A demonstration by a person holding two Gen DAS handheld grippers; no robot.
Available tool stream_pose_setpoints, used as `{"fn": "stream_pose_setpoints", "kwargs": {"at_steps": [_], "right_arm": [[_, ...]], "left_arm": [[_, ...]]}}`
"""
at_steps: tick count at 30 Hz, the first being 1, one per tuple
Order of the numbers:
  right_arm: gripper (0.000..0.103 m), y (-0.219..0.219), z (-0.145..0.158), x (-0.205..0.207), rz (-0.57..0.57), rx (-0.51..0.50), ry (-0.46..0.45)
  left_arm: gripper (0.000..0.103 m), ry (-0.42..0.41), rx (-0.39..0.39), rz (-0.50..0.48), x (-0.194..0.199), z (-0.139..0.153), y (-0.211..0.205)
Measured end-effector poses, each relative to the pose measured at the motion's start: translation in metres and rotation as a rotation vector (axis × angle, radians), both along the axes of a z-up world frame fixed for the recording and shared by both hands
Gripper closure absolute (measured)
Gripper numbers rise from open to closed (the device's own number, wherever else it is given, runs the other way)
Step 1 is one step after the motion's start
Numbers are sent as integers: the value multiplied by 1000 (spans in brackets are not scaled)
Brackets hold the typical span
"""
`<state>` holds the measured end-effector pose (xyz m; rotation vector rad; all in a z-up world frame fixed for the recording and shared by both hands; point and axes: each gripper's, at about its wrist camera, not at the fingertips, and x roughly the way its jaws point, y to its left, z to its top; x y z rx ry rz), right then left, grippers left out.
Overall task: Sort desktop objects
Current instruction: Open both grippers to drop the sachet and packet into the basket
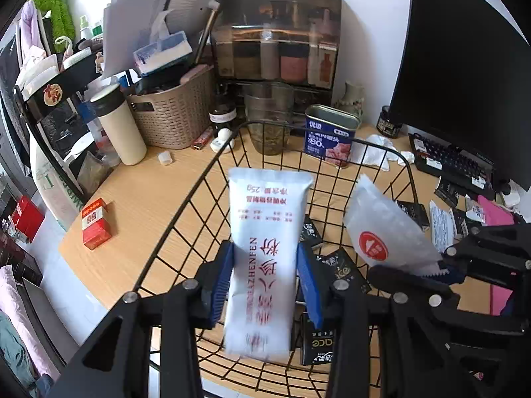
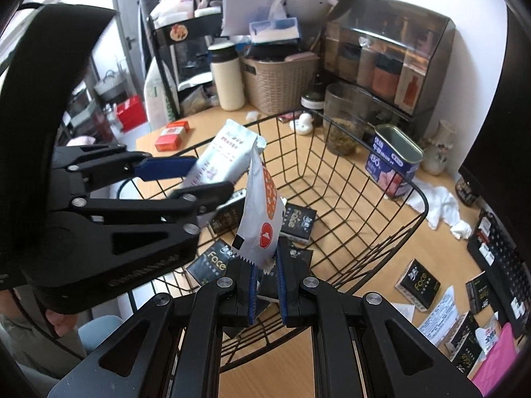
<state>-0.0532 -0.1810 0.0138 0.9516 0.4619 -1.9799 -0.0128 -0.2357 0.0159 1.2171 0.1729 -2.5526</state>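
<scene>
We've got both grippers over the black wire basket (image 1: pixel 186 205), each w/ a packet. Left gripper (image 1: pixel 265 285): jaws pinching a long white sachet (image 1: pixel 265 248) w/ red Chinese print and "25g", blue pads on both its sides, sachet upright above the basket interior. Right gripper (image 2: pixel 265 285): jaws pressed on the serrated bottom edge of a white snack packet w/ a red round logo (image 2: pixel 260 212), packet standing up over the basket, just beside the left gripper's sachet. Inside the basket we see several black "Face" tissue packs (image 2: pixel 297 224) lying on the wire floor. More black packs (image 2: pixel 416 287) sit on the wooden desk (image 1: pixel 139 205) outside, near a keyboard (image 1: pixel 448 162). Behind the basket: blue luncheon-meat tin (image 1: pixel 330 136), glass jar (image 1: pixel 268 116), beige woven bin (image 1: pixel 172 112), cream thermos (image 1: pixel 121 126), red box (image 1: pixel 96 224).
</scene>
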Motion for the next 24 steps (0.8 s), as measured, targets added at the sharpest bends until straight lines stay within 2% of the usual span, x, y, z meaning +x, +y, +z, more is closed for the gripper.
{"fn": "stream_pose_setpoints", "kwargs": {"at_steps": [4,6,8,14,24], "right_arm": [[93,0,0,1,1,1,6],[90,0,0,3,1,2,20],[88,-1,1,5,-5,6,44],[82,1,5,5,-15,-7,50],[77,4,7,4,-21,-14,59]], "left_arm": [[60,-7,-4,-12,-1,-2,3],[54,-7,-21,-5,0,-1,3],[40,3,-38,16,2,1,2],[34,12,-18,28,3,3,-3],[33,8,75,15,2,-2,-12]]}}
